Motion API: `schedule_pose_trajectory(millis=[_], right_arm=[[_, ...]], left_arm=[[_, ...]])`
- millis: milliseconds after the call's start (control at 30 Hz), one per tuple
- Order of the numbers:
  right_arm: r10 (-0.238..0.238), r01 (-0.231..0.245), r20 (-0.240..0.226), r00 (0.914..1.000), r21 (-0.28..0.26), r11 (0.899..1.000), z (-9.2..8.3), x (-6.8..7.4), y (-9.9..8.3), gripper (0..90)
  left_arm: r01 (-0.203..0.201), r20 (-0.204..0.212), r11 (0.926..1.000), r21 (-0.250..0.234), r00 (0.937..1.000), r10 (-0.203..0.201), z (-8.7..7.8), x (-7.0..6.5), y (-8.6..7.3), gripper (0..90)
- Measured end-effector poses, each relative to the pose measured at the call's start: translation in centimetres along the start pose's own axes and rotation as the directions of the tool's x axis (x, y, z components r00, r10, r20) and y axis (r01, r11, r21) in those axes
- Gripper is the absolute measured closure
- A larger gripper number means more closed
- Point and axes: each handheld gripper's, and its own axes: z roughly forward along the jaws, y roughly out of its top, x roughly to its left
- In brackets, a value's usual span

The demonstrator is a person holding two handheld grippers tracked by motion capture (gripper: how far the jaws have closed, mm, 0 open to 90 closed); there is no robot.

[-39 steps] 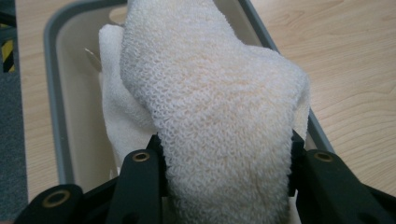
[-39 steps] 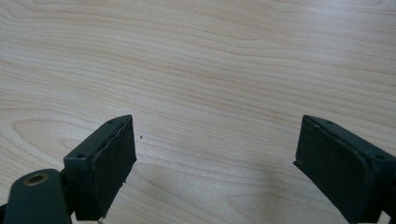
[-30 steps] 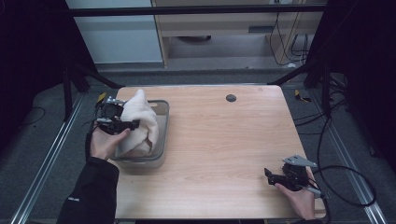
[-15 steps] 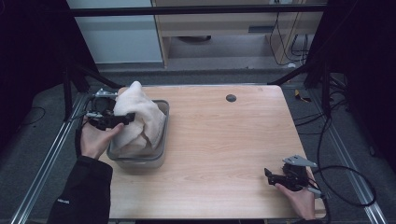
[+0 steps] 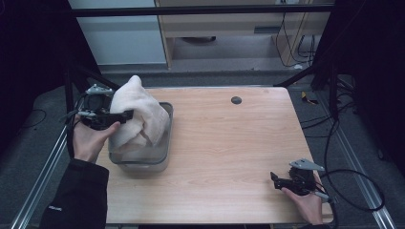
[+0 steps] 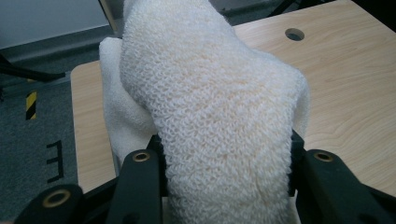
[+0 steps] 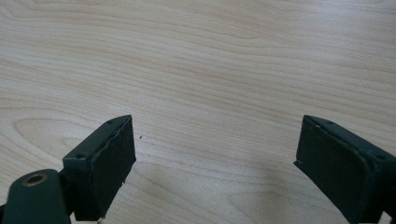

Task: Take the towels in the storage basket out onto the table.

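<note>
Dim surroundings, evenly lit, sharp close-ups

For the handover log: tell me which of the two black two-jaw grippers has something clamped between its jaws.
The left gripper: its jaws pinch the cream terry towel above the clear plastic tub. The right gripper is open over bare wooden table.

Bare table between my two grippers
My left jaws are packed with the cream towel [image 6: 219, 121] above the grey tub [image 5: 165, 143]; the table [image 5: 239, 157] toward my right gripper [image 5: 282, 180] lies bare, its jaws gaping over plain wood
</note>
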Motion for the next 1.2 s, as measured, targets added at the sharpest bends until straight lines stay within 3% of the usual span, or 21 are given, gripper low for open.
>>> schedule_pose_trajectory(millis=[267, 533, 1200], right_arm=[[0.001, -0.001, 0.001, 1.0, 0.0, 1.0, 0.0, 0.0, 0.0, 11.5], [0.0, 0.0, 0.001, 1.0, -0.003, 1.0, -0.1, 0.0, 0.0, 11.4], [0.009, -0.009, -0.002, 1.0, -0.008, 1.0, -0.2, 0.0, 0.0, 11.2]], left_arm=[[-0.004, 0.001, 0.9997, -0.025, 1.0, 0.004, -1.5, 0.0, 0.3, 55.9], [-0.019, 0.022, 0.999, -0.041, 0.9996, 0.02, -2.5, -0.8, 0.8, 55.9], [-0.089, 0.078, 0.9939, -0.065, 0.9925, 0.094, -3.5, -4.5, 2.6, 55.7]])
